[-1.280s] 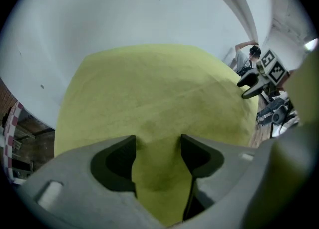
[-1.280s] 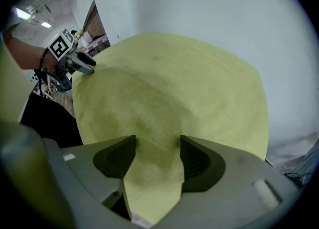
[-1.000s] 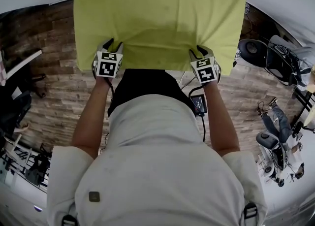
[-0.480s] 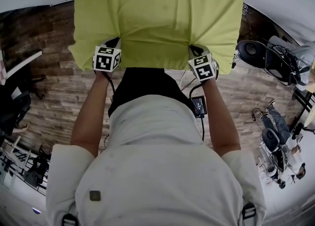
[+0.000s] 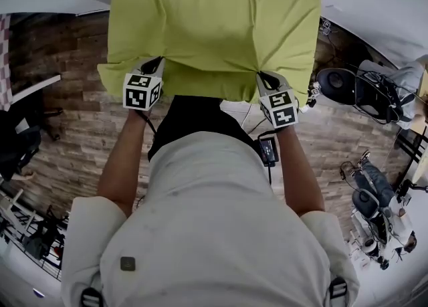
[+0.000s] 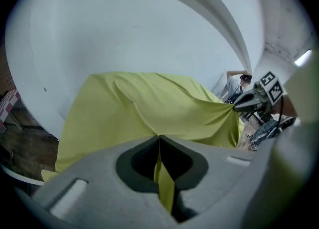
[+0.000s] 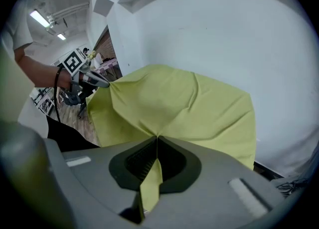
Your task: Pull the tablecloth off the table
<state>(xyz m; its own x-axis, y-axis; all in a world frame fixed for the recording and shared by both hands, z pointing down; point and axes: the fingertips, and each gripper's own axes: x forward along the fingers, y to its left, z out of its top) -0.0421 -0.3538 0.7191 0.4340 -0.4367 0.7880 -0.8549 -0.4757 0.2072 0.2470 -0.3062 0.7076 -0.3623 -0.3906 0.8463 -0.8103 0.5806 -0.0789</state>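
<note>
A yellow-green tablecloth (image 5: 214, 25) drapes over the table in front of me, creased and pulled taut toward my hands. My left gripper (image 5: 152, 66) is shut on its near edge at the left, and my right gripper (image 5: 263, 75) is shut on the near edge at the right. In the left gripper view a strip of cloth (image 6: 163, 183) runs between the closed jaws, with the right gripper (image 6: 239, 107) pinching the far corner. The right gripper view shows the same: cloth (image 7: 149, 180) caught between its jaws and the left gripper (image 7: 102, 84) holding the other corner.
The floor (image 5: 73, 118) is wood-patterned. Office chairs and gear (image 5: 364, 91) stand at the right, dark furniture (image 5: 20, 145) at the left. A black box on a cable (image 5: 269, 146) hangs by my right arm. A white wall (image 6: 149, 33) lies behind the table.
Both grippers have closed on the cloth's near edge and drawn it toward me. The cloth has bunched, slid nearer and its far corners have come inward.
</note>
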